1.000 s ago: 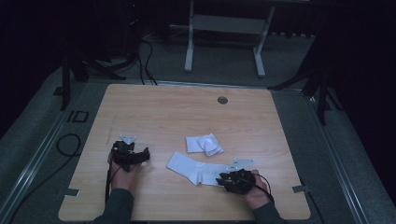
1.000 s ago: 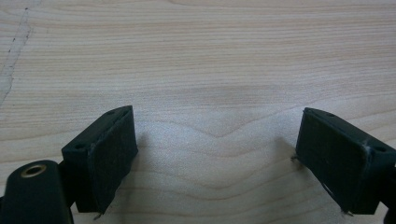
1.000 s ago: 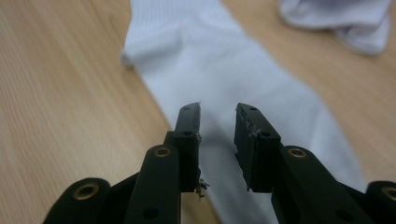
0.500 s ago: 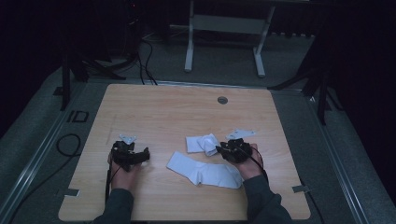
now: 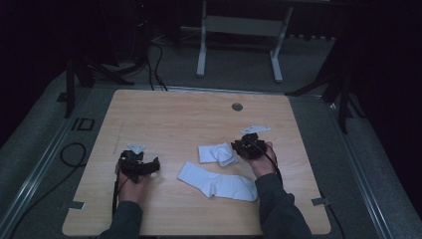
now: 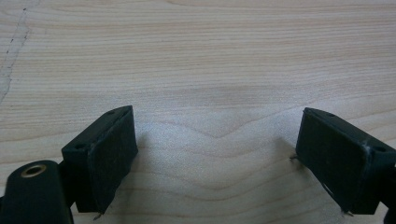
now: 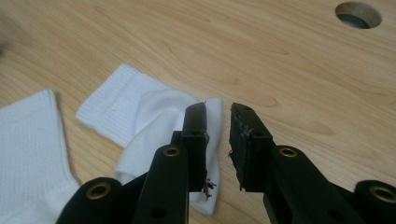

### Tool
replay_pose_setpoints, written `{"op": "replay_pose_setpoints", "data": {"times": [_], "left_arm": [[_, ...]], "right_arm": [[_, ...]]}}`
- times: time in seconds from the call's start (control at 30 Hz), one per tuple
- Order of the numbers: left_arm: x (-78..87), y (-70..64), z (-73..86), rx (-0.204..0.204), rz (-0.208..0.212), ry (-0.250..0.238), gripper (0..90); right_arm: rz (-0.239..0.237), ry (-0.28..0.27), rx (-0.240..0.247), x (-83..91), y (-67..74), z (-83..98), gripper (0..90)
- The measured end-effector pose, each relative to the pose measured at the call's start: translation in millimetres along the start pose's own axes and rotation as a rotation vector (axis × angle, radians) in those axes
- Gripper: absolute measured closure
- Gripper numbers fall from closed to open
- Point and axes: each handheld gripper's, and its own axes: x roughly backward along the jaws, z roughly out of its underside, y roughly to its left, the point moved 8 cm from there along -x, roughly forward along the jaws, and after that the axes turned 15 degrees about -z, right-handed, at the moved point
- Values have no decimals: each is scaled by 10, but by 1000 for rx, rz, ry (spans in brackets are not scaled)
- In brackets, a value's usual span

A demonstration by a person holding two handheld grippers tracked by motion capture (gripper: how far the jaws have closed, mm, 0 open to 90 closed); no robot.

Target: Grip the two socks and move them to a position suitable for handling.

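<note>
Two white socks lie on the wooden table (image 5: 169, 117). One is folded and bunched (image 5: 216, 153) (image 7: 140, 112), the other lies flat (image 5: 219, 181) (image 7: 28, 140) just in front of it. My right gripper (image 5: 239, 148) (image 7: 218, 111) hovers at the folded sock's right edge. Its jaws have just been closing and stand a narrow gap apart, with nothing between them; the left jaw is over the sock's rim. My left gripper (image 5: 153, 167) (image 6: 215, 126) rests at the table's left, open wide over bare wood.
A round cable hole (image 5: 237, 106) (image 7: 358, 14) sits in the table's far middle. A white tag (image 5: 255, 129) rides above the right gripper. Beyond the table stand a metal frame (image 5: 239, 30) and floor cables (image 5: 69, 154).
The right gripper has travelled from the flat sock's right end, near the front, away and up to the folded sock's right edge. The left gripper has stayed put.
</note>
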Motion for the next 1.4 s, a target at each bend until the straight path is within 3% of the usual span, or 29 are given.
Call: {"op": "replay_pose_setpoints", "data": {"times": [0.33, 0.47, 0.73, 0.83, 1.07, 1.23, 1.4], "left_arm": [[0, 0, 0, 0, 0, 0, 123], [0, 0, 0, 0, 0, 0, 123], [0, -1, 0, 1, 0, 0, 123], [0, -1, 0, 1, 0, 0, 123], [-1, -2, -1, 3, 0, -1, 123], [-1, -3, -2, 4, 0, -2, 123], [-1, -2, -1, 3, 0, -1, 123]], "right_arm": [[-20, 53, -22, -245, 13, 47, 716], [-38, 83, -47, -277, 25, 112, 883], [-94, 59, -63, -178, 242, 166, 887], [-118, 29, -59, -106, 314, 133, 887], [-115, -55, -22, 199, 396, -79, 887], [-83, -110, -23, 451, 321, -177, 887], [-60, -126, -42, 623, 229, -157, 887]]}}
